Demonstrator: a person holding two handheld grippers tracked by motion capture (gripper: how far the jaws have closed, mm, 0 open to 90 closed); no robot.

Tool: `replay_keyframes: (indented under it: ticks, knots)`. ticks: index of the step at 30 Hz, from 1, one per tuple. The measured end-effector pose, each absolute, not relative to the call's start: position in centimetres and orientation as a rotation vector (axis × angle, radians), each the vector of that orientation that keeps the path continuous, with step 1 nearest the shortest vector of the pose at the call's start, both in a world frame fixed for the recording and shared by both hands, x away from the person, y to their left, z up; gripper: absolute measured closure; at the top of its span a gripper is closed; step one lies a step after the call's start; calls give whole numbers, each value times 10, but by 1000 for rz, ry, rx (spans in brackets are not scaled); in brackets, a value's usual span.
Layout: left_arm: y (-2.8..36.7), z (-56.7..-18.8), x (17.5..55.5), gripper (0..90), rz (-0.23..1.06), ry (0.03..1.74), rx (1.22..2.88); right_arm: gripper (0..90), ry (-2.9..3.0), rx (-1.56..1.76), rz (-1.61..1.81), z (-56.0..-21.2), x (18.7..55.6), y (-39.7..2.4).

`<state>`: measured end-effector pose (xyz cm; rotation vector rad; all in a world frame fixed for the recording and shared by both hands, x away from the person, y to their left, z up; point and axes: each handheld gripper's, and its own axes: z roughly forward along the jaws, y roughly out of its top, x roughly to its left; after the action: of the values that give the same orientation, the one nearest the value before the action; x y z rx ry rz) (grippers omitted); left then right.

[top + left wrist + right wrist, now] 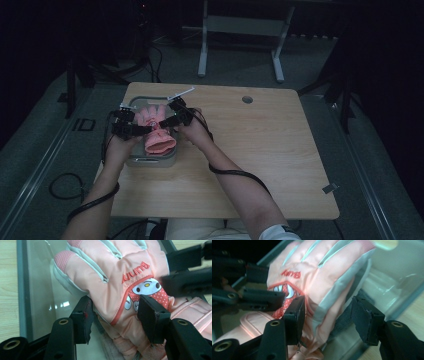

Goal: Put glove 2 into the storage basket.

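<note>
The glove (156, 131) lies on a grey tray (131, 161) at about 10 o'clock on the table (260, 165), fingers pointing to 12 and the knit cuff hanging toward 6 over the tray's near part. It is a padded pink winter glove with pale grey panels and a cartoon patch on the back, so it should be light, soft and springy: it will squash under a pinch, sag from wherever it is lifted, and its smooth shell may slide against the shiny tray floor. Nothing about it looks fragile. The left claw (115, 315) comes in from 9 o'clock and straddles the wrist area just below the patch; its jaws stand loosely on either side, the right pad (150, 317) touching the shell, the left one at the glove's edge, without a visible squeeze, so I read it as released. The right claw (327, 317) comes from 3 o'clock with its jaws apart over the outer edge of the glove by the grey side panel, also released, one pad against fabric and the other clear of it. The best hold is likely the thick seam at the wrist or the cuff, where layers bunch and a pinch bites; the puffed fingers would slip and fold.
</note>
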<state>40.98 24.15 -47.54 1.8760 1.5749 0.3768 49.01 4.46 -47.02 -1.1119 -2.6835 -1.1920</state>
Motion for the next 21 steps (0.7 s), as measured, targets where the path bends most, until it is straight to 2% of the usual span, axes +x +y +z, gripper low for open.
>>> replay_keyframes:
  ticks: [5, 11, 15, 21]
  knots:
    - [244, -475, 407, 465, 361, 1567, 1857, 412, -2673, -1094, -1235, -461, 487, 37]
    - [247, -465, 403, 263, 399, 1516, 1835, 393, -2645, -1071, -1283, -455, 480, 27]
    - [248, -462, 401, 168, 403, 1497, 1840, 377, -2630, -1071, -1308, -450, 478, 21]
    - [248, -456, 397, 130, 452, 1469, 1828, 342, -2631, -1066, -1344, -443, 476, 10]
